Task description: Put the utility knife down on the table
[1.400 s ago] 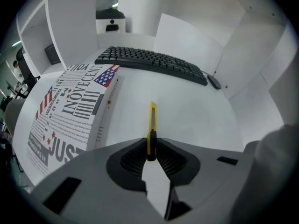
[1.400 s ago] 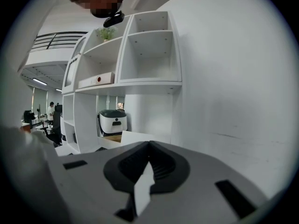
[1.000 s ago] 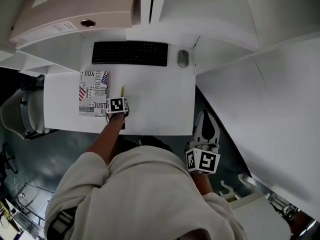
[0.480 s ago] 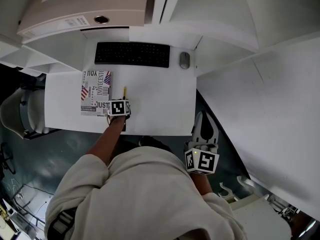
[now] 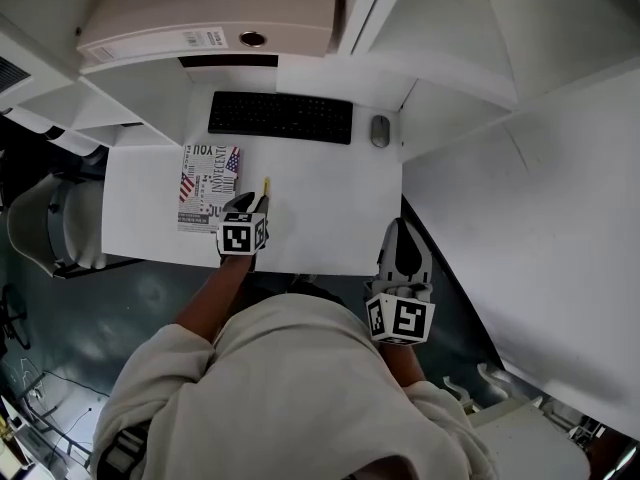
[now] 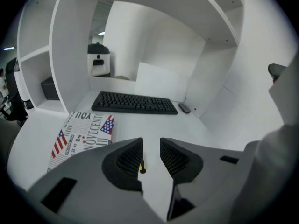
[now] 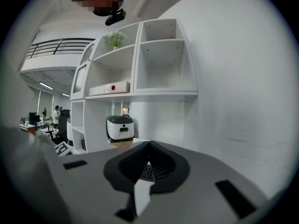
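Two views, utility knife [image 5: 266, 187] on table [image 5: 330, 223]

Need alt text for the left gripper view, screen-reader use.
The left claw, jaws apart and closing slightly with nothing gripped, hangs above a white table where a yellow-and-black utility knife lies, seen through the gap. A flag-printed magazine lies left; a black keyboard and mouse sit behind.
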Available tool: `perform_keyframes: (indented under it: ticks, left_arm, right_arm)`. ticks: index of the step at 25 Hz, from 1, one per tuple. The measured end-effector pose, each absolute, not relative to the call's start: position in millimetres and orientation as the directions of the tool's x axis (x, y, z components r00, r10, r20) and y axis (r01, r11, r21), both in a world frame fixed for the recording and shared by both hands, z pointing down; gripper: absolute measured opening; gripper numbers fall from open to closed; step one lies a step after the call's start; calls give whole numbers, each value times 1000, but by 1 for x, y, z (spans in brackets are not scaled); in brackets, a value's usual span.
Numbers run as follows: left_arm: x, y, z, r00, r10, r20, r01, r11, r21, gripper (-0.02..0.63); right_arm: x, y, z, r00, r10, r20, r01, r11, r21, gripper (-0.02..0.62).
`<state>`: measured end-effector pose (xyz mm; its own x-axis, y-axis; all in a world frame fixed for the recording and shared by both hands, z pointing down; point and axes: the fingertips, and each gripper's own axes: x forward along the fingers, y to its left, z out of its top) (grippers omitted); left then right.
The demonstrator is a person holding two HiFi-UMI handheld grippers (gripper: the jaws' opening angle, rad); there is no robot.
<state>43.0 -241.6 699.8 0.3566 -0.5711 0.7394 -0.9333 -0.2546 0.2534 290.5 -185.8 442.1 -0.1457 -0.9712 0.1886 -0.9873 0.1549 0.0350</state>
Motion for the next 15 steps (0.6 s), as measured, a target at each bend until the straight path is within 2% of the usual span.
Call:
perform_keyframes:
  ticks: [9,15]
  left_arm:
    - [18,-251,581,392,-775,495,-920,-347,185,107]
    - [-6,-244,510,383,-867,320,-923,-373,95,91]
  right_arm:
    - [254,-184,421,-188,-973,135,-980,196,44,3]
    - [230,-183,406,-208,-973,102,-975,214,54,3]
